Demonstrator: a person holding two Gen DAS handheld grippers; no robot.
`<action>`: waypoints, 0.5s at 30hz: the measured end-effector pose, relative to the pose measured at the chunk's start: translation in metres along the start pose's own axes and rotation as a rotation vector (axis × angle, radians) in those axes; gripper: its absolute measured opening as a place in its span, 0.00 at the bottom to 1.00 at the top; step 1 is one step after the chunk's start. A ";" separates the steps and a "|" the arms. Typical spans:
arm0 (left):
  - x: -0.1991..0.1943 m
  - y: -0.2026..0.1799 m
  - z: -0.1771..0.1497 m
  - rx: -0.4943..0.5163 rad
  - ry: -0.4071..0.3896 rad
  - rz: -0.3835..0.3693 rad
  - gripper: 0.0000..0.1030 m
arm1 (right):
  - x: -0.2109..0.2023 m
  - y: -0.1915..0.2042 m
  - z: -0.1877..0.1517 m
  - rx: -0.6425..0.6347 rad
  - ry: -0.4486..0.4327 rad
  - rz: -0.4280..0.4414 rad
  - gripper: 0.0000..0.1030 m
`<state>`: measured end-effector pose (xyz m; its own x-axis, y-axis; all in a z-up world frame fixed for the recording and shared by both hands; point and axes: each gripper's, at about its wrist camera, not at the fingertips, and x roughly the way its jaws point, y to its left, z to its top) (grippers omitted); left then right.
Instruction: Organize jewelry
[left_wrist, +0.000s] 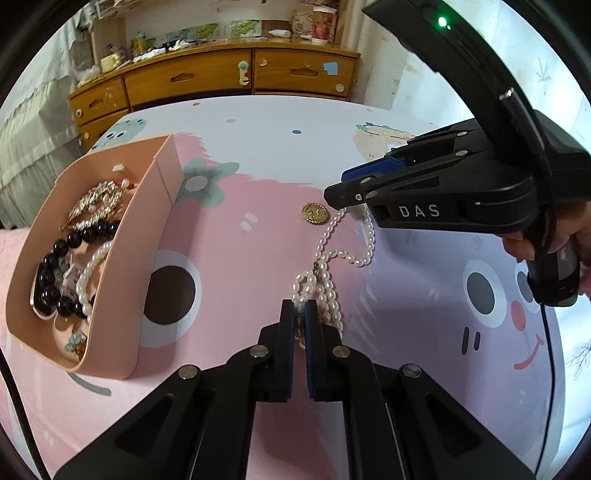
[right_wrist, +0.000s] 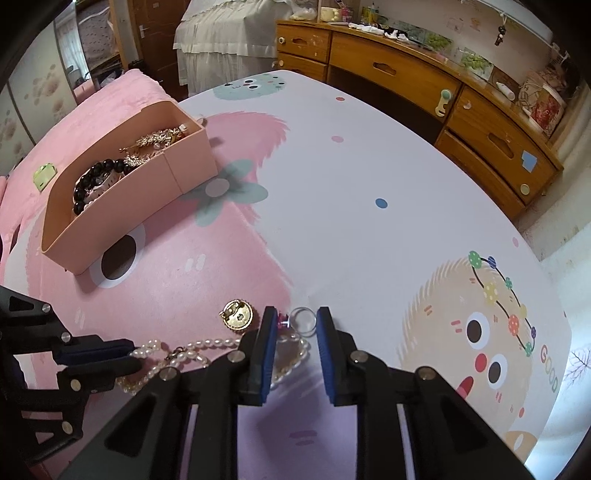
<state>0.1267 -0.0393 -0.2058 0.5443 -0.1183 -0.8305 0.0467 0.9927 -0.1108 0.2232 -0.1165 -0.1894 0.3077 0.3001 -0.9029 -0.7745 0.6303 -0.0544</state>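
A pearl necklace (left_wrist: 332, 251) lies on the cartoon-print table; it also shows in the right wrist view (right_wrist: 207, 347). My left gripper (left_wrist: 300, 306) is shut on a bunched end of it. My right gripper (right_wrist: 295, 317) is open, low over the table, with a thin silver ring (right_wrist: 303, 322) between its fingertips. A gold round brooch (left_wrist: 315, 213) lies beside the necklace, also in the right wrist view (right_wrist: 238, 314). The pink jewelry box (left_wrist: 162, 192) at the left holds a black bead bracelet (left_wrist: 55, 269), gold pieces and pearls.
A wooden dresser (left_wrist: 221, 77) with drawers stands behind the table. A pink bed (right_wrist: 92, 107) lies to the left of the table. The table edge (right_wrist: 480, 192) curves near the dresser.
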 end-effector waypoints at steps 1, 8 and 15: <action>0.000 0.000 0.000 -0.001 0.000 -0.002 0.03 | -0.002 -0.001 -0.001 0.016 -0.006 0.002 0.20; -0.015 0.005 0.003 -0.016 -0.011 -0.018 0.03 | -0.024 -0.006 -0.003 0.111 -0.069 0.020 0.20; -0.055 0.008 0.019 0.026 -0.082 -0.046 0.03 | -0.047 -0.008 -0.008 0.219 -0.133 0.016 0.21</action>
<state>0.1125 -0.0241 -0.1507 0.6075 -0.1623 -0.7776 0.0946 0.9867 -0.1321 0.2103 -0.1413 -0.1500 0.3777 0.3931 -0.8383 -0.6458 0.7607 0.0658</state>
